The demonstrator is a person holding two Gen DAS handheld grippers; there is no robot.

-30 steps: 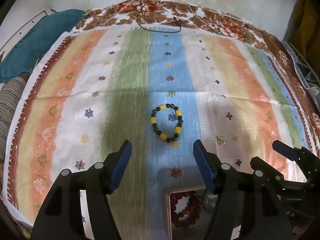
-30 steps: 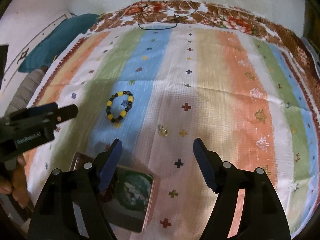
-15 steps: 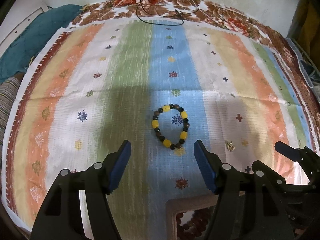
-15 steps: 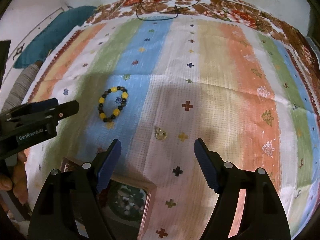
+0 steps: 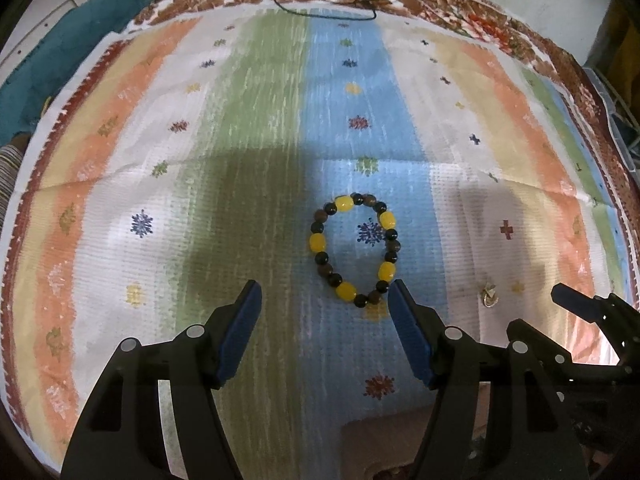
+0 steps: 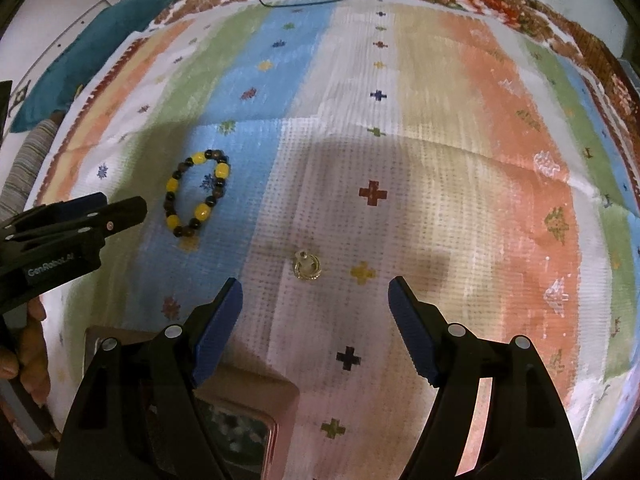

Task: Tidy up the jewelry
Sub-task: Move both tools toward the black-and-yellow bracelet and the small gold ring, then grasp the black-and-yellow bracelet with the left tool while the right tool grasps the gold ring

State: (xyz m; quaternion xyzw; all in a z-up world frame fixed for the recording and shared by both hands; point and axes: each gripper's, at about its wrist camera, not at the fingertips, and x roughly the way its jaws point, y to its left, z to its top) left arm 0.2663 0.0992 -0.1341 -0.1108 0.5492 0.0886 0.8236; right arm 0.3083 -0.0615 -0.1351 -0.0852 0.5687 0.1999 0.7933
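A bracelet of yellow and dark beads lies on the blue stripe of the cloth; it also shows in the right wrist view. My left gripper is open and empty, its tips just short of the bracelet. A small gold ring lies on the white stripe, just ahead of my open, empty right gripper. The ring also shows in the left wrist view. A wooden jewelry box sits under both grippers at the near edge.
The striped cloth covers the bed. A black cord lies at the far edge. A teal cushion lies at the far left. The left gripper shows from the side in the right wrist view.
Both grippers have moved forward. The bracelet and the ring now lie closer to the fingertips, and the box has slid lower in both views.
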